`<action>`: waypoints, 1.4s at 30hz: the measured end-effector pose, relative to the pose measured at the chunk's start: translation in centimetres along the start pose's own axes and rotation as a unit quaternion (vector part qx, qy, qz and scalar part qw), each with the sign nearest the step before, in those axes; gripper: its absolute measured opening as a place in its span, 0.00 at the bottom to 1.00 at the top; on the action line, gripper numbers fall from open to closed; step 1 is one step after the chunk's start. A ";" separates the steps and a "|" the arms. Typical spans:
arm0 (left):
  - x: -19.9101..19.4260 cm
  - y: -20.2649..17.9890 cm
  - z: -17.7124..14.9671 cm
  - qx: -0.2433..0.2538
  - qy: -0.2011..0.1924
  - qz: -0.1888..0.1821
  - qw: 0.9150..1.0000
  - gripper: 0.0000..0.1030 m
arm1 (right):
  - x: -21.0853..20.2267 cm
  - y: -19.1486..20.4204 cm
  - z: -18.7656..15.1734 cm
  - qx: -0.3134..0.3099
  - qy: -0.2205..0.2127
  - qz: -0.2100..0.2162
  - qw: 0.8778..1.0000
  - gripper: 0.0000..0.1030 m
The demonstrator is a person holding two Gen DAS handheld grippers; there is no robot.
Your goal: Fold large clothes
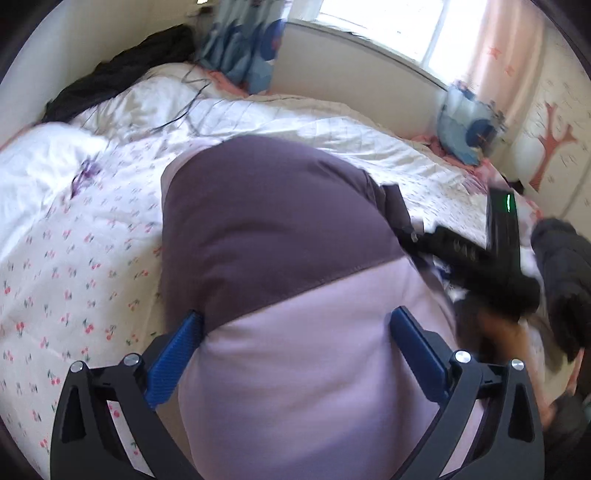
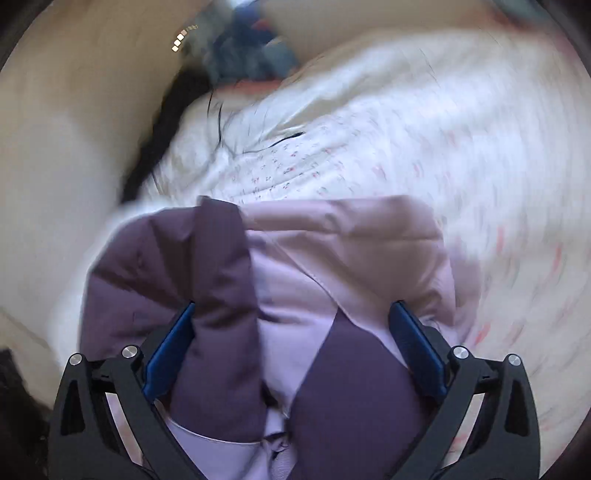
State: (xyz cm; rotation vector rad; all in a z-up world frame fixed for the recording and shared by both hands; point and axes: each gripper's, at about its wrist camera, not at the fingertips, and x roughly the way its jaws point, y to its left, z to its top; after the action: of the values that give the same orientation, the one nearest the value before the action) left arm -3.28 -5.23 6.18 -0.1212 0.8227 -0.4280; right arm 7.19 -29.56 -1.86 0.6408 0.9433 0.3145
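A puffy jacket (image 1: pixel 277 221) with dark purple and lilac panels lies bunched on the bed. My left gripper (image 1: pixel 295 317) stands open, its blue fingers (image 1: pixel 181 343) wide apart with the jacket's bulk filling the gap. In the right wrist view, which is motion-blurred, the same jacket (image 2: pixel 351 251) is crumpled, a dark purple fold against the left finger. My right gripper (image 2: pixel 293 310) is also open around it. The right gripper's black body (image 1: pixel 480 258) shows at the jacket's right side, held by a hand (image 1: pixel 502 332).
The bed carries a white quilt (image 1: pixel 74 277) with a small cherry print. A black garment (image 1: pixel 122 70) lies by the wall at the back left. A thin dark cable (image 1: pixel 184 107) crosses the quilt. Blue patterned cushions (image 1: pixel 465 122) sit under the window (image 1: pixel 388 29). A dark sleeve (image 1: pixel 565 280) is at right.
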 end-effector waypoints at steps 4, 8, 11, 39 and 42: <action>-0.6 -2.8 -1.0 0.067 -0.014 0.016 0.998 0.95 | -3.0 -2.2 -3.5 0.031 -0.045 -0.015 0.998 0.94; -1.0 -1.3 -1.0 0.041 -0.017 0.012 0.999 0.95 | -3.4 -0.7 -1.1 0.006 0.012 -0.022 1.000 0.93; -2.1 -1.0 -1.3 0.036 -0.024 0.020 0.999 0.95 | -7.6 3.1 -1.7 -0.058 -0.020 -0.047 0.997 0.93; -6.3 -3.9 -3.5 0.082 0.005 0.028 0.996 0.94 | -16.4 9.0 -12.7 -0.107 -0.016 -0.143 0.984 0.94; -6.8 -4.6 -3.8 0.091 0.005 0.027 0.995 0.94 | -17.0 10.8 -13.4 -0.148 -0.014 -0.177 0.973 0.94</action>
State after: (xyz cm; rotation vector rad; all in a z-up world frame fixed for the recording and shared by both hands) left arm -11.66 -6.35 9.50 0.0727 0.7906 -0.4500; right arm -13.15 -25.04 10.34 0.1969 0.9419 0.1225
